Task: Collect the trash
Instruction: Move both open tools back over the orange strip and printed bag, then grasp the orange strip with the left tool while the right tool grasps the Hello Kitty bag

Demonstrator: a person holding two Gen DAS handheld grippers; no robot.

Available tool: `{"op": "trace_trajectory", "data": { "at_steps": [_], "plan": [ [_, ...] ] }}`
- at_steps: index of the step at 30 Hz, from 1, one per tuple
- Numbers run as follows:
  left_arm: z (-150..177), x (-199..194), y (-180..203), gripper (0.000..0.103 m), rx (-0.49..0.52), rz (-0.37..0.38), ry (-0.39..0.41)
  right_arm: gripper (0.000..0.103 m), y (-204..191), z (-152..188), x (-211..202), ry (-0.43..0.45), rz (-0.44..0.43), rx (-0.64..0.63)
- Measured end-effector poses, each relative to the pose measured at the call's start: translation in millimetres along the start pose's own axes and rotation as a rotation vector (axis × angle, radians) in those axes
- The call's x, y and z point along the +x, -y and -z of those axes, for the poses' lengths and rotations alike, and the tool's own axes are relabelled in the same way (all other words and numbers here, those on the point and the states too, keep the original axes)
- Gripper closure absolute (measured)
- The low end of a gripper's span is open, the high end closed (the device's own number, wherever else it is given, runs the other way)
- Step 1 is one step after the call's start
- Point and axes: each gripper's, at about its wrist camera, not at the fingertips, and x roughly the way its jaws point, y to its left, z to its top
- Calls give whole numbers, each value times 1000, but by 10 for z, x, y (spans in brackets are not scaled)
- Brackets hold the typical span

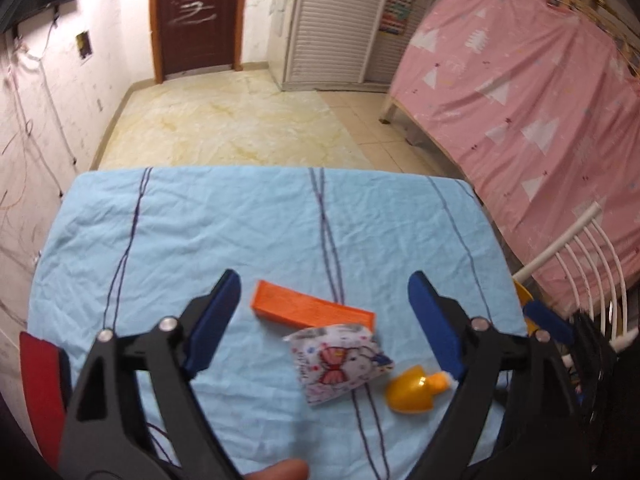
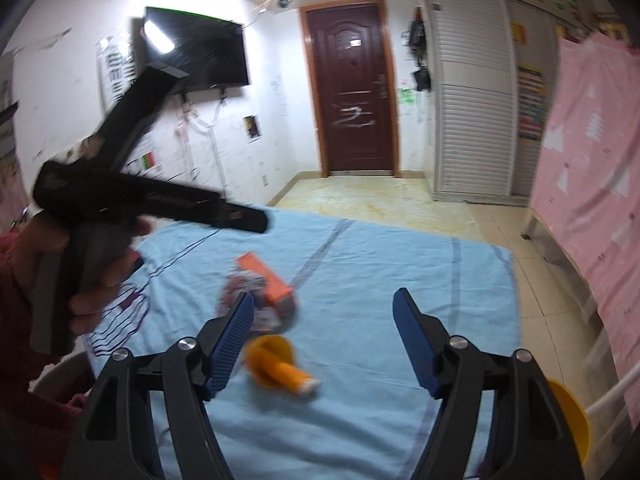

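An orange box (image 1: 308, 309) lies on the light blue cloth-covered table (image 1: 200, 232). A crumpled printed wrapper (image 1: 340, 364) lies just in front of it, and a small yellow-orange toy shovel (image 1: 412, 392) lies to its right. My left gripper (image 1: 324, 312) is open and empty, hovering above these, with the box and wrapper between its fingers. My right gripper (image 2: 324, 344) is open and empty above the table; the shovel (image 2: 276, 364), the blurred wrapper (image 2: 244, 292) and the box (image 2: 268, 280) show ahead of its left finger. The hand-held left gripper body (image 2: 120, 184) shows at the left of the right wrist view.
A yellow bin rim (image 2: 568, 420) sits at the table's right edge, beside a white chair back (image 1: 580, 256). A bed under a pink sheet (image 1: 540, 92) stands on the right. Tiled floor, a brown door (image 2: 352, 96), white cabinets and a wall TV (image 2: 200, 56) lie beyond.
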Motion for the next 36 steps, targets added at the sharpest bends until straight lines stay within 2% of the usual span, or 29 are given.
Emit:
{"op": "trace_trajectory", "data": {
  "at_steps": [8,21,22,24,27,30,36],
  "plan": [
    [35,260,-184,21,-32,-26,-67,33,-523,-45,379,-74,-75,-87],
    [19,408,-379,21,-88,-7,-106,32,-788,-134,1002,-211,11,-138],
    [13,418,-372,21,-87,-9,-107,34,-804,-135,1034,-216,19,-139],
    [20,418,-365,21,-84,-21,-106,60,-799,-135,1066,-223,34,-133],
    [23,421,-347,21,-83,-25,-110,75,-801,-121,1065,-217,36,-136],
    [23,416,-332,21,-87,-29,-114,80,-750,-112,986,-192,36,-128],
    [32,422,-266,21,-115,-31,-137,80,-486,-52,608,-122,21,-61]
  ]
}}
